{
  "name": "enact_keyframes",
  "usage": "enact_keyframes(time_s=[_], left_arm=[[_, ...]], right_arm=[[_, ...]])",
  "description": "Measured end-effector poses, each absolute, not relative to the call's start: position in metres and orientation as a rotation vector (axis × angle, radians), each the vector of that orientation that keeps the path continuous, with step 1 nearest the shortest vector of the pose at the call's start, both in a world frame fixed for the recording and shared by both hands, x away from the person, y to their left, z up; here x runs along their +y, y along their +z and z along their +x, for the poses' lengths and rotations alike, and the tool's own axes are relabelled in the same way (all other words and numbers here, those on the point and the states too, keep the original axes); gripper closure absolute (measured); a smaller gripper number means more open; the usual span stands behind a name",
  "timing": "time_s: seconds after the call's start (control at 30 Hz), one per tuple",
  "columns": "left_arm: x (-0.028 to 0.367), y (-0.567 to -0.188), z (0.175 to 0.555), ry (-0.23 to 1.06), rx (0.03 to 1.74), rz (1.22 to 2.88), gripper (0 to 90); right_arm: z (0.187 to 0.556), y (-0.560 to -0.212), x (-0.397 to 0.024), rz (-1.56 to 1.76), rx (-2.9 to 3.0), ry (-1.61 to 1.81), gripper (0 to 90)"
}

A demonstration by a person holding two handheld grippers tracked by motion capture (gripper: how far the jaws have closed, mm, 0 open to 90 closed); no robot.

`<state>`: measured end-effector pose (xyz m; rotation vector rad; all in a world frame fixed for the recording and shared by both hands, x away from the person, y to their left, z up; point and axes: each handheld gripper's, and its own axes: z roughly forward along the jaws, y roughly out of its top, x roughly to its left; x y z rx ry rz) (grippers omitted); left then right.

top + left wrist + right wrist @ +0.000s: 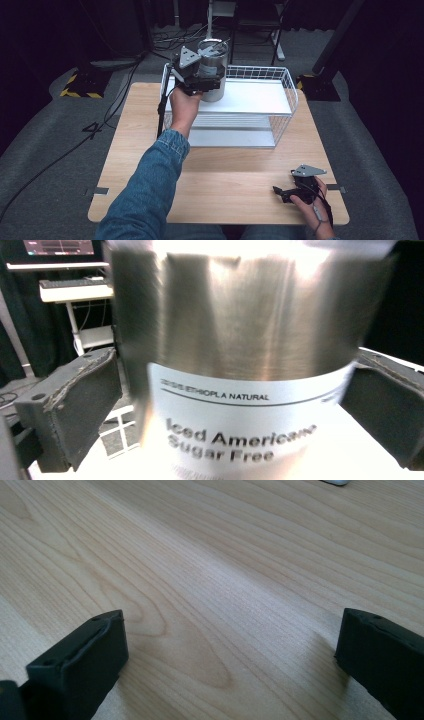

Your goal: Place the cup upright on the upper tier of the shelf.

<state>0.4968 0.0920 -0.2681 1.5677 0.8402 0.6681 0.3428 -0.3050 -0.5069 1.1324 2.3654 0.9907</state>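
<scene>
A steel tumbler [220, 57] with a white label reading "Iced Americano Sugar Free" [240, 440] stands on the top shelf of a white wire rack [290, 80], at its left end. My left gripper [207, 82] reaches it from the front. Its jaws stand wide on either side of the tumbler [250, 315], close to its walls, so the gripper [235, 390] is open. In the left gripper view the tumbler is blurred. My right gripper [279, 194] rests low over the wooden table [225, 170] at the front right. That gripper [232, 655] is open, with bare wood between its jaws.
The rack takes up the back middle of the table and has a lower white shelf [235, 137]. Beyond the table are dark floor, cables [115, 95] and stand legs. A keyboard shelf [75, 290] lies behind the tumbler.
</scene>
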Motion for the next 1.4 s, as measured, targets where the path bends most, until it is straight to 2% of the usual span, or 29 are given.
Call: enact_keyframes(time_s=[0.47,0.9,1.4], left_arm=[[0.122,-0.251,0.451,0.651,0.807,1.595,0.0],[0.153,-0.242,0.393,0.691,0.784,1.616,0.0],[0.195,-0.259,0.347,0.709,0.75,1.701,0.0]], right_arm=[[0.343,-0.507,-0.305,1.128,2.37,0.991,0.3],[0.343,-0.507,-0.305,1.128,2.37,0.989,0.3],[0.343,-0.507,-0.305,1.128,2.37,0.989,0.3]])
